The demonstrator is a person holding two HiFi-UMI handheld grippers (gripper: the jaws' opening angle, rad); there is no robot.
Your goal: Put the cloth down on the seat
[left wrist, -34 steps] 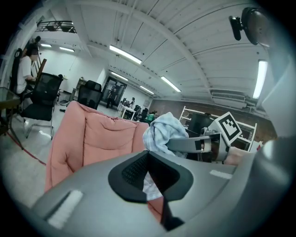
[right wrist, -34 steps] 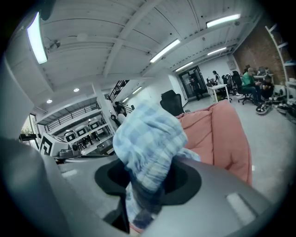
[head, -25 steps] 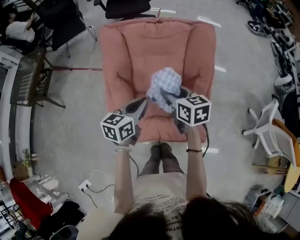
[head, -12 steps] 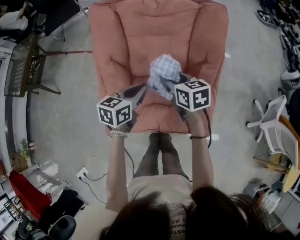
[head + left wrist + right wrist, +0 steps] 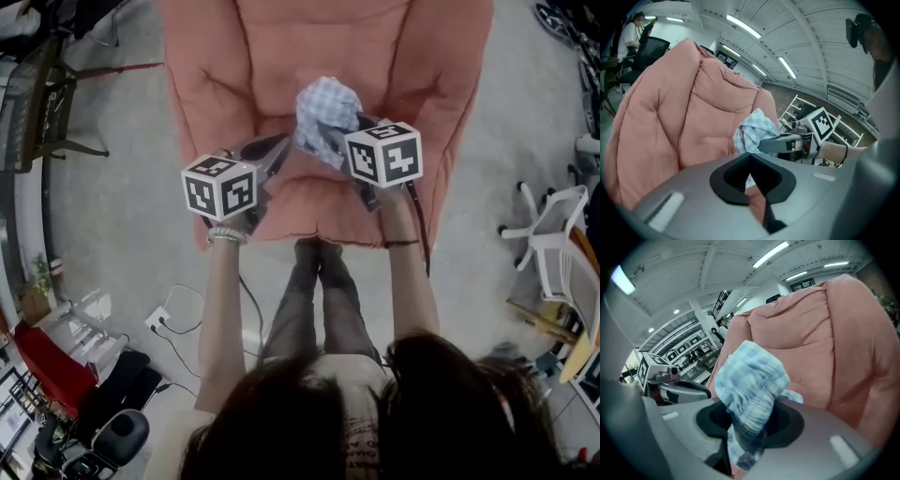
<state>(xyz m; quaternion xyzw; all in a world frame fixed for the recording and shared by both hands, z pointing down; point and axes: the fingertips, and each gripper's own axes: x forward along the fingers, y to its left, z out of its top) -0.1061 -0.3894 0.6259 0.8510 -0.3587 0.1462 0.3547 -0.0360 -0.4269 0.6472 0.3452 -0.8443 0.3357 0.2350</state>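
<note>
Right tool [image 5: 330, 141] — jaws clamped on a bunched blue-and-white checked cloth [image 5: 326, 105]. The cloth stands up out of the jaws as a crumpled ball, and in the right gripper view a short darker tail hangs below them. It is held in the air over the seat [image 5: 300, 208] of a pink padded armchair [image 5: 319, 37], near where the seat cushion meets the backrest, and does not lie on the cushion.

Left tool [image 5: 274, 155] — jaws together with nothing between them. It is just to the left of the cloth and at about the same height, pointing toward the backrest. From its own camera the cloth and the right tool's jaws show just beyond its tips.

The person [image 5: 319, 309] stands at the front edge of the armchair, both forearms stretched forward, a bracelet on each wrist. On the grey floor [image 5: 122, 234], a white power strip [image 5: 156, 319] with its cables lies to the person's left, and a white swivel chair [image 5: 548, 234] stands well apart to the right
</note>
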